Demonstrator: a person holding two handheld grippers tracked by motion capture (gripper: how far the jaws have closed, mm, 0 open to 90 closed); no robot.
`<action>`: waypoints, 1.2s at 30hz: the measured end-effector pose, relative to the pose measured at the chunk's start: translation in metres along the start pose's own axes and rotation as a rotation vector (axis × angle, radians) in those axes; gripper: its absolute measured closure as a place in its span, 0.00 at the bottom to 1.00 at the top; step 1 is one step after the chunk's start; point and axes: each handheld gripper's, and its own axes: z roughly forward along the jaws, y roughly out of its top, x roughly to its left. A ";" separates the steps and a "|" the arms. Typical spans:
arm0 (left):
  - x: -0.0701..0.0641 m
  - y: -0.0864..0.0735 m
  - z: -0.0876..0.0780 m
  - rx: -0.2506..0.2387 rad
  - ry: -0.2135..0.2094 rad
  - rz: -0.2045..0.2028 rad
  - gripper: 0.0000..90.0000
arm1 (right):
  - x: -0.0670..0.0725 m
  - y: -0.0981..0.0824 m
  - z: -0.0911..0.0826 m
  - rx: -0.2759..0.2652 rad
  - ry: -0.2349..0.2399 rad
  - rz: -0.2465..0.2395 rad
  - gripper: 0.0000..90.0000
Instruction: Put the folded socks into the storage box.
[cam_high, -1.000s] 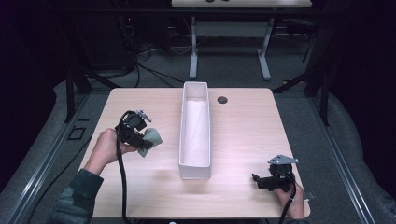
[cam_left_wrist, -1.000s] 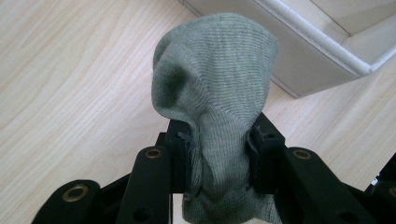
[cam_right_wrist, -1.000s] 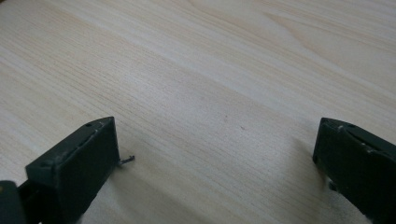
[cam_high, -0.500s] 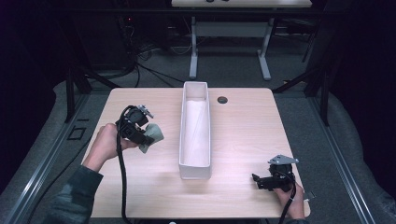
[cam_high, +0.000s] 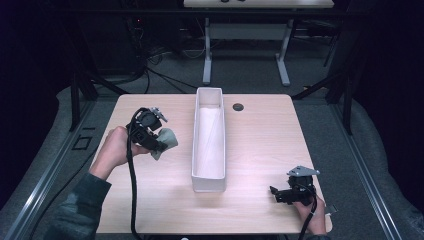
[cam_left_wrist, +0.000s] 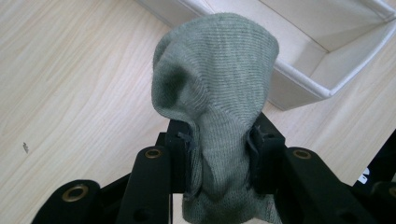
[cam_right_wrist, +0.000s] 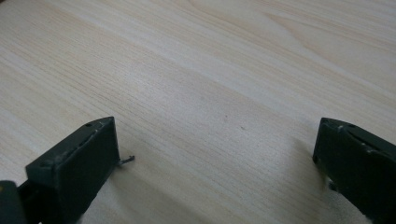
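Cloth of grey-green knit (cam_left_wrist: 219, 93) sits pinched in the left claw (cam_high: 159, 142), lifted above the pale wooden counter (cam_high: 260, 145); a long white bin (cam_high: 209, 145) stands just beside. The right claw (cam_high: 278, 194) gapes wide, well apart.

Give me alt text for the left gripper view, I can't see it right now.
The left gripper is shut on a grey-green knitted cloth that bulges up past its black fingers. Beyond it sits a corner of the white tray on the light wooden table.
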 end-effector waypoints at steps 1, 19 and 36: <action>-0.001 0.001 -0.001 -0.001 0.001 0.001 0.74 | 0.000 0.000 0.000 0.000 0.000 0.000 0.00; -0.007 0.017 -0.011 0.000 0.001 0.036 0.74 | 0.000 0.000 0.000 0.000 0.000 0.000 0.00; -0.015 0.034 -0.015 -0.004 -0.008 0.075 0.74 | 0.000 0.000 0.000 -0.002 0.002 -0.002 0.00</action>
